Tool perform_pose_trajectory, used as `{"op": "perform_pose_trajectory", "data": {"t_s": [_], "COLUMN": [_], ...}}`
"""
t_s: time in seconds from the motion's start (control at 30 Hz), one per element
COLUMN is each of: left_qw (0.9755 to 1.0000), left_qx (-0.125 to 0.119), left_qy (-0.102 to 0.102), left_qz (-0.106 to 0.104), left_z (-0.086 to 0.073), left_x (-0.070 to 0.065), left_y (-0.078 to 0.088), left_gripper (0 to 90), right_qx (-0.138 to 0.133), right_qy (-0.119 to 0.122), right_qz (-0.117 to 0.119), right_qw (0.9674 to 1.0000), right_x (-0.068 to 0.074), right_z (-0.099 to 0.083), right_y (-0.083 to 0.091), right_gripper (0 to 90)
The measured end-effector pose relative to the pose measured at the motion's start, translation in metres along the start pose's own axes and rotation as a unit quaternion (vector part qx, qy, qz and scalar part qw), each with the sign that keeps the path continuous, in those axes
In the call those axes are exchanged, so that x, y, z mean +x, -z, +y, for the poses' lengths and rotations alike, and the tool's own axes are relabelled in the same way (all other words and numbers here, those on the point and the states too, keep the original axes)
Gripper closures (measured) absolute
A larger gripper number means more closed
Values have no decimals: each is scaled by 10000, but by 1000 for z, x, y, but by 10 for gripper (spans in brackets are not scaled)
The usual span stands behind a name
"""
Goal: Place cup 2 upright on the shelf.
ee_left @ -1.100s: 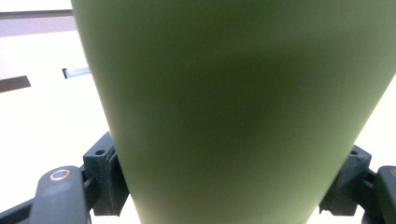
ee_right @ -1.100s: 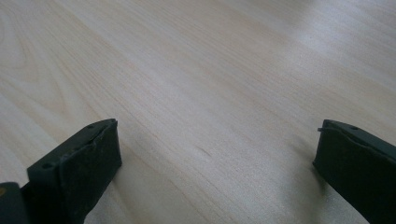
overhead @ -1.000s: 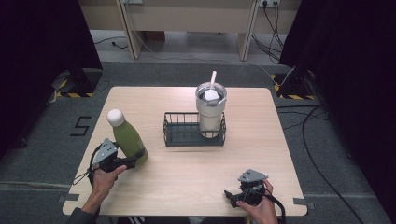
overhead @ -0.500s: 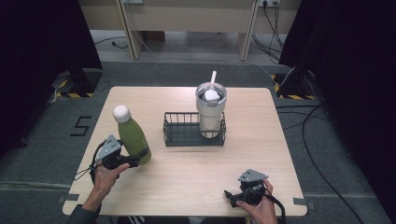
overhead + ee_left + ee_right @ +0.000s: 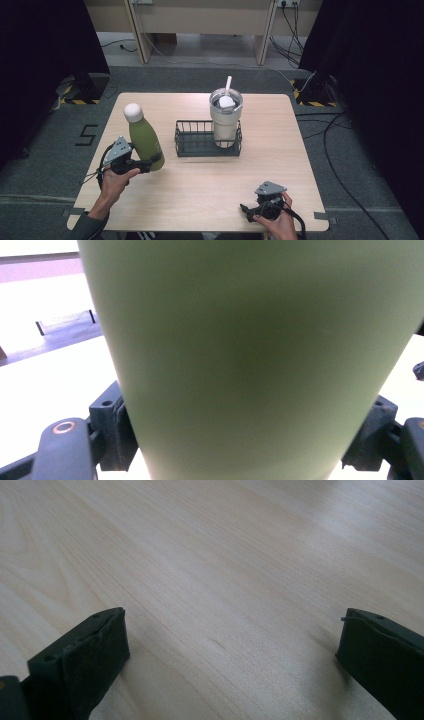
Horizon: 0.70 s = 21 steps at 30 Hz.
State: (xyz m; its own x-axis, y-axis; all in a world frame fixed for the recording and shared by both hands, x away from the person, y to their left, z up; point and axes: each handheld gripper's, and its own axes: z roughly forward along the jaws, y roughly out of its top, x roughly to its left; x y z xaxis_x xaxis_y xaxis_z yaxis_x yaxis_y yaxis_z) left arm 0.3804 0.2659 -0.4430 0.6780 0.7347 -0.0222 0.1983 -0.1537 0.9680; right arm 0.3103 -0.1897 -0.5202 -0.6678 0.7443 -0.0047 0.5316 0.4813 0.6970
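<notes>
We have the green bottle (image 5: 145, 142) clamped low on its body in the left gripper (image 5: 145, 165), over the table (image 5: 300, 150) at its left side, tilted a little. Our right gripper (image 5: 250, 210) rests near the near edge, jaws spread wide on nothing. We judge this the carry step; next likely calls for moving the bottle right, into the free left half of the wire basket (image 5: 192, 145) beside the tumbler (image 5: 225, 120).
</notes>
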Motion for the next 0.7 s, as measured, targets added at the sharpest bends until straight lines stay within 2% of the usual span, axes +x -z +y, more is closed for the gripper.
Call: {"op": "perform_pose_trajectory", "data": {"t_s": [0.23, 0.43, 0.7], "left_qw": [9998, 9997, 9997], "left_qx": [-20, -69, -121], "left_qy": [72, 116, 72], "left_qz": [-164, -196, -194], "left_z": [12, 24, 38], "left_x": [2, 6, 8], "left_y": [-7, -14, -19], "left_gripper": [208, 208, 208], "right_qx": [0, -3, -3], "right_qy": [11, 19, 20], "right_qz": [0, 2, 1], "right_qw": [10000, 10000, 10000], "right_x": [0, 0, 0], "right_z": [0, 0, 0], "right_y": [0, 0, 0], "right_gripper": [5, 5, 6]}}
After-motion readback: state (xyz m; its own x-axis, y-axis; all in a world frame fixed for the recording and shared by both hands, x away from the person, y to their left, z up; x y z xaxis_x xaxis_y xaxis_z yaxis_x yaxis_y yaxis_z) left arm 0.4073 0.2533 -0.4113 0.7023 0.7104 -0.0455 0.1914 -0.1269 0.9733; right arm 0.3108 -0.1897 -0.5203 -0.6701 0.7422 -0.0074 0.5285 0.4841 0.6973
